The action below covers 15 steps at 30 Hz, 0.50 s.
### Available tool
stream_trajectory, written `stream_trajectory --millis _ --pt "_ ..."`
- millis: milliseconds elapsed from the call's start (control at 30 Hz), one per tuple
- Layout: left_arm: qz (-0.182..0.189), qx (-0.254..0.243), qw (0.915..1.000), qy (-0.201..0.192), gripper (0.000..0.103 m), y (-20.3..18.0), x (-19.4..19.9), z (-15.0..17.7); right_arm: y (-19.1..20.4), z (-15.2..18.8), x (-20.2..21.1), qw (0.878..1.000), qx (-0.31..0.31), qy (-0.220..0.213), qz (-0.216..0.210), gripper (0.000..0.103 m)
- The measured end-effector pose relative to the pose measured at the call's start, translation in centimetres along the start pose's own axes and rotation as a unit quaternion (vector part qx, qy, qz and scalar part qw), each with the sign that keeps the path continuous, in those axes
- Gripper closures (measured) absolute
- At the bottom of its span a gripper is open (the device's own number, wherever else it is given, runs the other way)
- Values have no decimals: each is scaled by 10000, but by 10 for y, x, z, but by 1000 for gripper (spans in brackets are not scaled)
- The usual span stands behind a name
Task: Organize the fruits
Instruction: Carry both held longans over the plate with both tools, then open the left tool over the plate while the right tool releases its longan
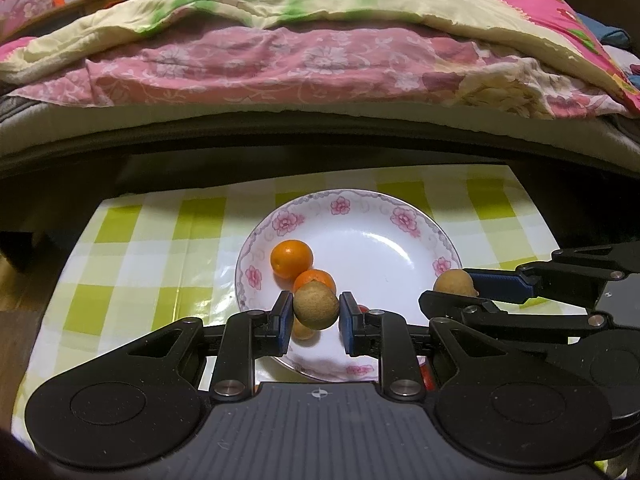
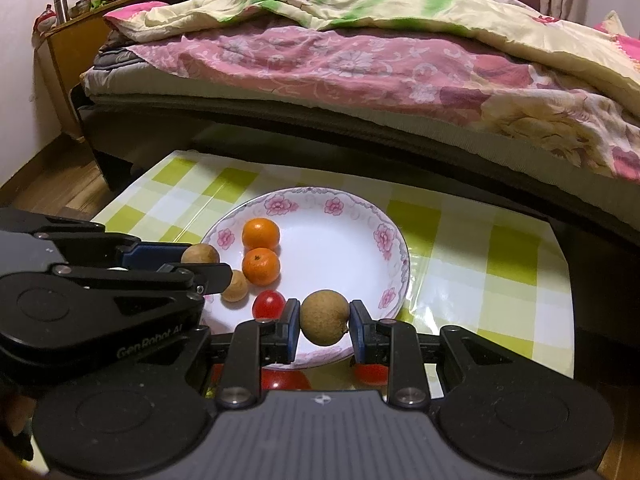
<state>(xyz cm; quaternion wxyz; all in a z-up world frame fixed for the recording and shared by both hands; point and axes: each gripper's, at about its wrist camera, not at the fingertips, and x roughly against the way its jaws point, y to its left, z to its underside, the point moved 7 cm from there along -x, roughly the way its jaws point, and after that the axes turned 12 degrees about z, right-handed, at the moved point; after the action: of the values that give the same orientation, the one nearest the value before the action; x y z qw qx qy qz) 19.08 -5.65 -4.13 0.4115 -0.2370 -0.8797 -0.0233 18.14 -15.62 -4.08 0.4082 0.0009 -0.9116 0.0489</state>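
Observation:
A white plate with a pink flower rim sits on the checked cloth; the same plate shows in the right wrist view. Two oranges, a brown longan and a red cherry tomato lie in its left half. My left gripper is shut on a second brown longan above the plate's near rim. My right gripper is shut on a third longan over the plate's right front edge. Each gripper shows in the other's view, fruit in its jaws.
The low table carries a green and white checked cloth. Directly behind it stands a bed with pink and yellow bedding overhanging. Two more red fruits lie on the cloth under my right gripper. A wooden sideboard is far left.

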Motion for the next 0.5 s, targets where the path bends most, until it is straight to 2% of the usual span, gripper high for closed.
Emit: stream_trajectory --millis 500 --pt "-47 174 9998 74 71 11 -16 -3 1 -8 -19 10000 38 17 24 73"
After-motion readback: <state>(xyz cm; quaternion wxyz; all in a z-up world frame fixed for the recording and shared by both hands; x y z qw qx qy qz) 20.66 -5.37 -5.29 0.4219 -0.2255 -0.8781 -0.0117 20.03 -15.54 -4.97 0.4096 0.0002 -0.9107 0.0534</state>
